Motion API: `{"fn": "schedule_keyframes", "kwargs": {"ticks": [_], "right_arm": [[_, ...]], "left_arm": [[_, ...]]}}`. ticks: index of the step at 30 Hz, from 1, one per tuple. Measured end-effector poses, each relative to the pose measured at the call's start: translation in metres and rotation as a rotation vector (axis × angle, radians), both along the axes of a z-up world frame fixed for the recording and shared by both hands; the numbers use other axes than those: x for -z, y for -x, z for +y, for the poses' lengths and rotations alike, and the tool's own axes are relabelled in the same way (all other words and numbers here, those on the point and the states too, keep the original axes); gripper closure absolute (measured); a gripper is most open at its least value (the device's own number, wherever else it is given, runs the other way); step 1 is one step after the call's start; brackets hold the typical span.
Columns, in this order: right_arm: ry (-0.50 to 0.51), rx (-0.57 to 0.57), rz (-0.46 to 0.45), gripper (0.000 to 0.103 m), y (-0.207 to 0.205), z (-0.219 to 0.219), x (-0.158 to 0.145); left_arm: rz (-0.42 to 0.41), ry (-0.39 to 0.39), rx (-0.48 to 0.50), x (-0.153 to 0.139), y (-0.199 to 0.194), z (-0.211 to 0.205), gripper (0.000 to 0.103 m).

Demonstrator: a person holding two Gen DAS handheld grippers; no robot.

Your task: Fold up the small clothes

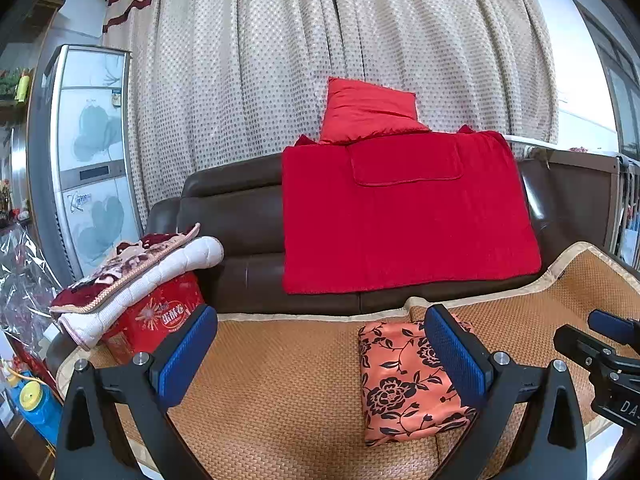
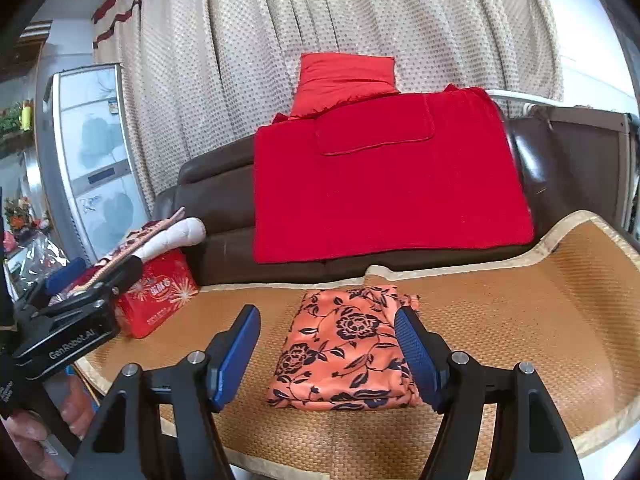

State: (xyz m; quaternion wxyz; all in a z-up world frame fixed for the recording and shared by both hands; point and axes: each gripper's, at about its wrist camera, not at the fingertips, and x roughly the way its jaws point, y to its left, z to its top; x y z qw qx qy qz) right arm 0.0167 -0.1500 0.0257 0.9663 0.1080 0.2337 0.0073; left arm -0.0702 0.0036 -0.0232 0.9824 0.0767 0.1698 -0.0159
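Already folded into a neat packet, floral garment [image 2: 344,354] on woven mat [image 2: 520,300], in front of brown sofa [image 1: 236,216] draped with red blanket [image 1: 404,216]. Right claw [image 2: 328,354] spread wide above the packet, nothing pinched, pads clear of the cloth on either side. Left claw [image 1: 324,354] likewise spread and empty, off to the packet's left, its right pad overlapping the cloth only in the left wrist view. Fold judged done or nearly so. Risks from here: a low pad snagging the top layer and dragging the packet open; slippery-looking fabric sliding apart if nudged from one side; loose edge at the packet's far right corner [image 2: 408,300] catching and unrolling. Red box [image 1: 160,316] and stacked quilt [image 1: 132,268] well apart at left, unlikely to interfere.
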Motion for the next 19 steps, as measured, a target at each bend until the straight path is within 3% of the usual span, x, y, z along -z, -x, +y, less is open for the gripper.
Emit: {"fn": "schedule_keyframes", "kwargs": {"ticks": [12, 19], "right_arm": [[0.016, -0.003, -0.007, 0.030, 0.007, 0.002, -0.003], [0.014, -0.012, 0.025, 0.030, -0.008, -0.002, 0.006]], "left_arm": [[0.013, 0.021, 0.037, -0.003, 0.005, 0.003, 0.000], [0.059, 0.117, 0.049, -0.002, -0.018, 0.018, 0.000]]}}
